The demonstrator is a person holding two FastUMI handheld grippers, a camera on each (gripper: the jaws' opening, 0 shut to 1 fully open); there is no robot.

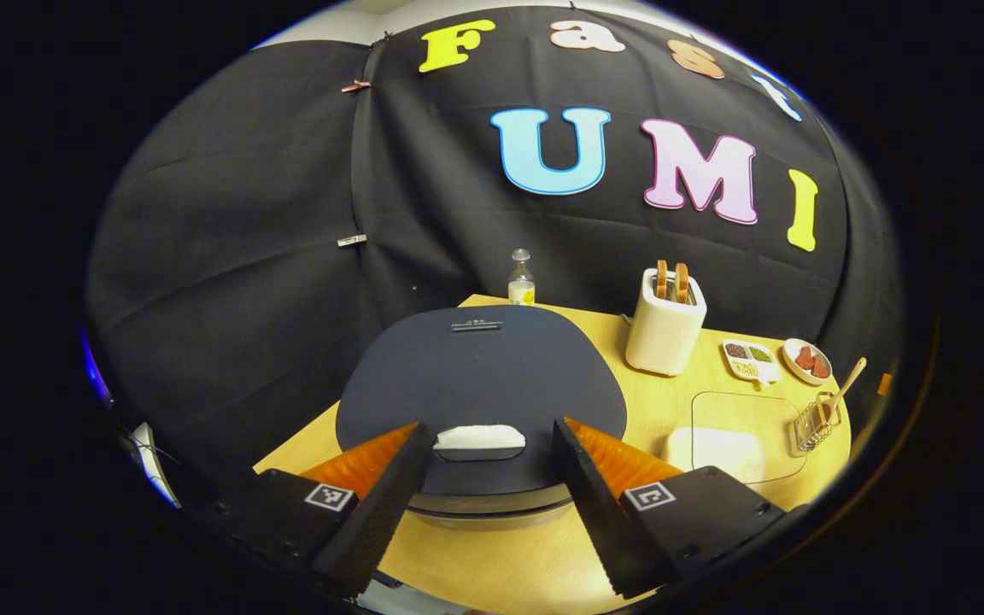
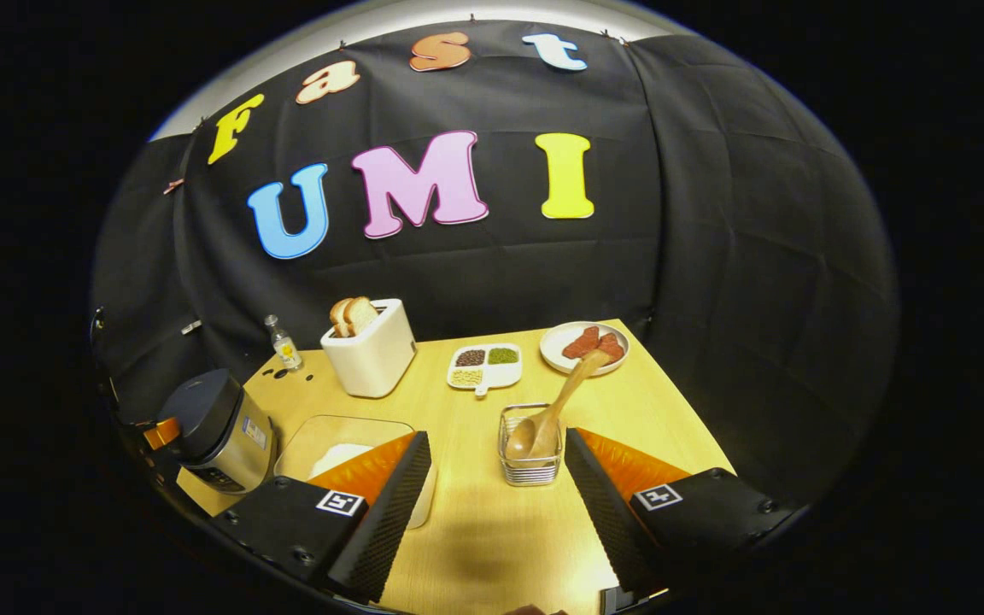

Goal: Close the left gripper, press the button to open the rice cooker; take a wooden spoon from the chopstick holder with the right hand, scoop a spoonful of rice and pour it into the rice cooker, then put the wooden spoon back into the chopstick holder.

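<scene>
Left tool (image 1: 485, 465): fingers spread wide, nothing held; hovered just above front of rice cooker, one finger each side of the button.
Rice cooker (image 1: 483, 376): lid shut, dark top; sat at near-left part of worktop (image 1: 500, 555). Also seen in right gripper view at far left edge (image 2: 214, 427).
Button (image 1: 479, 438): pale, at front edge of lid, between the fingers, not touched.
Right tool (image 2: 496, 487): fingers wide apart, empty; low over worktop, short of chopstick holder.
Chopstick holder (image 2: 530, 457): wire basket, upright, just ahead between the fingers.
Wooden spoon (image 2: 556, 410): stood in holder, bowl end down, handle tilted up-right toward plate w/ red pieces (image 2: 586, 346).
Rice container (image 2: 338, 444): clear box w/ white rice, betw. cooker and holder, partly behind left-hand finger of right tool.
Other items: toaster w/ bread (image 2: 370, 346), small bottle (image 2: 284, 343), divided dish of grains (image 2: 485, 366) toward back of worktop.
</scene>
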